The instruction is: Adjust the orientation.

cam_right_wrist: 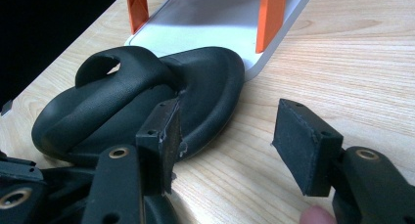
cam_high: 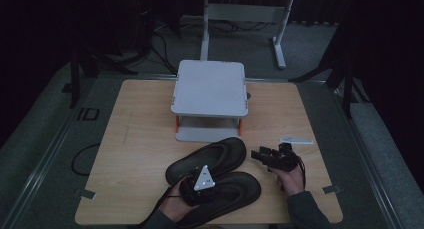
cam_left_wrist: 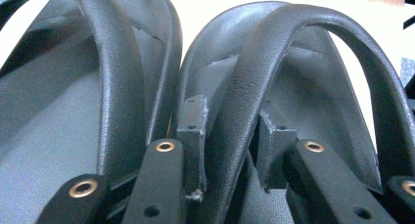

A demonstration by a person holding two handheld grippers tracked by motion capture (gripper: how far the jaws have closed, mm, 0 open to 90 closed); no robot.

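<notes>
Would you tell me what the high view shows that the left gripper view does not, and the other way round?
The high view adds the table, the grey stand and the right gripper. The left gripper view adds the close-up: the left gripper with its pads clamped on a strap. Shared: the two black sandals, lying side by side.

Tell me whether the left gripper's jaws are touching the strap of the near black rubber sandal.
Touching. In the left gripper view, the left gripper has its two pads pressed on either side of the near black rubber sandal's strap, with no gap.
</notes>
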